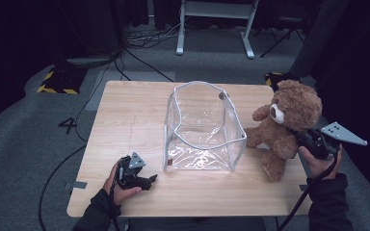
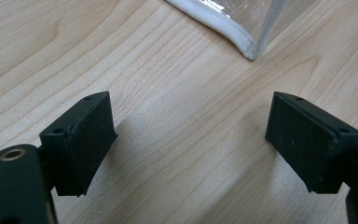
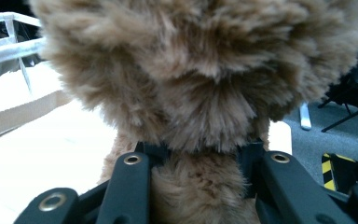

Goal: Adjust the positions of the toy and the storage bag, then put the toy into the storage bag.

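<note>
A pale wood-grain tabletop (image 1: 125, 115) with rounded corners carries a clear, soft plastic bag (image 1: 203, 127) at its middle. The bag stands open-topped, boxy in shape, its walls crinkled and glossy, its edges piped in white trim.

To the right of the bag, just beside its right wall, sits a brown teddy bear (image 1: 285, 126) with shaggy plush fur, a round head and a pale muzzle. It sits upright near the right edge of the tabletop, facing left toward the bag, one arm stretched out toward the bag's side.

The right claw (image 1: 302, 138) comes in from the right and is clenched on the teddy bear at the back of its neck. In the right gripper view the black jaws press into the thick fur (image 3: 200, 186) on either side, just under the fluffy head.

The left claw (image 1: 149, 180) lies low over the near left part of the tabletop, near the bag's near left corner and apart from it. It is released: in the left gripper view the two flat, black, matte rubber pads (image 2: 91, 140) stand wide apart over bare wood, with the bag's white-trimmed corner (image 2: 249, 46) beyond them.
</note>
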The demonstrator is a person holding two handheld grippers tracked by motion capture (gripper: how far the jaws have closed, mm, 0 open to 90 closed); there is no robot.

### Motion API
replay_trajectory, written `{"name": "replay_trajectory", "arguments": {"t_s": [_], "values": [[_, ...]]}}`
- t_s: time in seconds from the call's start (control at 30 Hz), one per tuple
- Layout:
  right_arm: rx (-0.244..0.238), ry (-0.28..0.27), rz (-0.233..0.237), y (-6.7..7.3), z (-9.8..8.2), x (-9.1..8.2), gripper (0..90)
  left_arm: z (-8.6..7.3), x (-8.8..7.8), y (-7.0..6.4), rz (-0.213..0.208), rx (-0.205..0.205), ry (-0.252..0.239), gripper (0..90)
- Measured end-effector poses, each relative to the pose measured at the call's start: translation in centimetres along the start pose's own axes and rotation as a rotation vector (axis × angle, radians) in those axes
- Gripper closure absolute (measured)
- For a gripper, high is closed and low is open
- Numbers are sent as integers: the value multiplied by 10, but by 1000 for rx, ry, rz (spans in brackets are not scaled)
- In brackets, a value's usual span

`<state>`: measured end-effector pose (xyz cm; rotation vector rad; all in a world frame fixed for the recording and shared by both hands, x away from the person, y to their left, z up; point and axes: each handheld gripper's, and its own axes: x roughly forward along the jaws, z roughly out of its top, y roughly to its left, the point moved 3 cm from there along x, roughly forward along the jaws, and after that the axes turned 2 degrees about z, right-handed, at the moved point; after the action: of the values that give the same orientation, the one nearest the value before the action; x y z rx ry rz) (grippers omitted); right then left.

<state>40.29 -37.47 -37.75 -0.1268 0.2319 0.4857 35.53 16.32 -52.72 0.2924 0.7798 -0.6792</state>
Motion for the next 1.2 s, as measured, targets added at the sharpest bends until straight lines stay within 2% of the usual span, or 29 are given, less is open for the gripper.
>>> {"name": "replay_trajectory", "arguments": {"t_s": [0.37, 0.5, 0.8, 1.2], "values": [[-26, -28, 1, 4, 20, 3, 667, 2, 2, 1, -6, 6, -3, 154], [-28, -54, -5, 3, 31, 1, 668, 2, 2, 1, -3, 7, -3, 155], [-40, -65, -15, 3, 45, 2, 668, 2, 2, 1, -1, 10, -2, 157], [-65, -112, -20, 4, 76, -2, 668, 2, 2, 1, 0, 10, -1, 157]]}}
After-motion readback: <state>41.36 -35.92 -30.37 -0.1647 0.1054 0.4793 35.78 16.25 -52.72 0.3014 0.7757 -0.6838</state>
